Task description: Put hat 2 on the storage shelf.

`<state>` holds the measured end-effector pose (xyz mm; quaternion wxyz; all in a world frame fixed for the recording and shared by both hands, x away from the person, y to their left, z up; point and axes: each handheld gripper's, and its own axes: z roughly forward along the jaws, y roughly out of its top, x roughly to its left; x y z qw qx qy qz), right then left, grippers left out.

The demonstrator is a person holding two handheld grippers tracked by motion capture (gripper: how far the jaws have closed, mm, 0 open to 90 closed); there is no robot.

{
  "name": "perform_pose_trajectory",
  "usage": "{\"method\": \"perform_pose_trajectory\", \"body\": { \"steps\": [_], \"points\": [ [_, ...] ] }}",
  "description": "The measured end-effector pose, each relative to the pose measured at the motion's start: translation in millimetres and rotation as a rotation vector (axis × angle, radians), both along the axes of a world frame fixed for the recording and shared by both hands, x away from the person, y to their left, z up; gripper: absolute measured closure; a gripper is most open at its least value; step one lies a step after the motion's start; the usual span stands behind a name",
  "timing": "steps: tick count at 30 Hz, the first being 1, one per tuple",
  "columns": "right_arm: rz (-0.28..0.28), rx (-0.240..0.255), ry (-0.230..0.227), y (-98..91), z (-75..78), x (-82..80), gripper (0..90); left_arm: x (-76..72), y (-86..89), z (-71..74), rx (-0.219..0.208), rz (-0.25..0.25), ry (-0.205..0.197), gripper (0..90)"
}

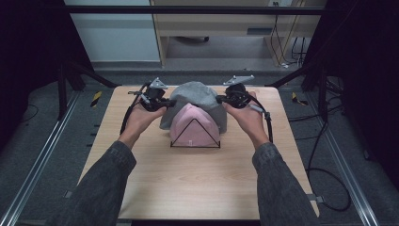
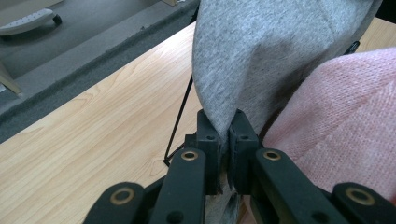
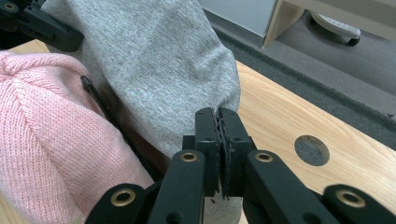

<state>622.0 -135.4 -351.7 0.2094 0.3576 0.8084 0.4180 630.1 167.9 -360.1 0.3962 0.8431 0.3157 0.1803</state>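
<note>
A grey knit hat [image 1: 197,96] is stretched above a pink knit hat [image 1: 192,126], which sits on a black wire stand [image 1: 195,136] in the middle of the wooden table [image 1: 188,179]. My left gripper [image 1: 165,102] is shut on the grey hat's left rim [image 2: 224,121], next to the pink hat [image 2: 345,121]. At the right rim [image 3: 205,100], my right gripper [image 1: 222,99] is also shut on the grey fabric. The pink hat [image 3: 42,130] and a wire of the stand [image 3: 100,105] lie under the grey cloth. Both hands hold the hat taut.
The table's far edge runs behind the hats, with grey floor and a desk beyond. A round hole [image 3: 312,150] is cut in the tabletop near my right gripper. Black frame rails stand at both sides. Cables [image 1: 324,188] trail over the floor at the right.
</note>
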Motion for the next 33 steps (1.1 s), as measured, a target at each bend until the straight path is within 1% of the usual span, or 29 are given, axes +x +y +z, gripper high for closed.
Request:
{"method": "perform_pose_trajectory", "body": {
  "steps": [3, 7, 11, 15, 17, 18, 19, 22, 23, 25, 27, 30, 33],
  "points": [
    [-0.001, 0.000, 0.001, 0.4, -2.1, 0.0, 87.8, -1.0, 1.5, -1.9, 0.008, 0.006, 0.001, 85.2],
    [0.003, 0.008, 0.004, 2.3, -4.1, -1.6, 87.8, -2.1, 5.6, -5.5, -0.002, 0.011, 0.004, 85.1],
    [0.015, 0.010, 0.008, 5.0, -6.3, -5.9, 87.8, -4.6, 8.1, -13.0, 0.032, 0.011, 0.010, 85.1],
    [0.023, 0.007, 0.007, 6.7, -9.0, -9.5, 87.8, -5.7, 8.5, -16.7, 0.026, 0.015, 0.018, 84.8],
    [0.022, 0.005, 0.013, 6.0, -10.9, -10.7, 87.6, -5.6, 8.0, -19.9, 0.031, 0.015, 0.033, 83.5],
    [0.018, 0.006, 0.023, 5.8, -11.4, -11.2, 87.6, -5.6, 7.5, -21.5, 0.036, 0.014, 0.036, 83.4],
    [0.018, 0.002, 0.021, 5.2, -12.4, -11.2, 87.6, -5.8, 7.3, -22.6, 0.040, 0.015, 0.037, 83.3],
    [0.016, -0.001, 0.027, 4.4, -14.6, -10.8, 87.3, -5.8, 7.1, -24.5, 0.018, 0.022, 0.043, 82.6],
    [0.015, 0.005, 0.032, 4.3, -15.1, -10.8, 86.8, -5.9, 6.9, -25.0, 0.014, 0.022, 0.044, 81.7],
    [0.019, 0.005, 0.032, 4.4, -15.5, -10.6, 86.5, -6.1, 6.1, -26.7, 0.012, 0.024, 0.049, 81.0],
    [0.021, -0.003, 0.032, 4.5, -16.1, -10.9, 84.9, -5.7, 5.8, -28.3, 0.021, 0.021, 0.057, 79.4],
    [0.017, 0.002, 0.031, 4.2, -16.7, -11.3, 83.0, -7.3, 6.6, -30.6, 0.011, 0.029, 0.054, 77.4],
    [0.010, 0.004, 0.032, 3.2, -18.7, -11.6, 79.2, -8.4, 7.6, -31.8, 0.011, 0.036, 0.049, 72.4]
  ]
}}
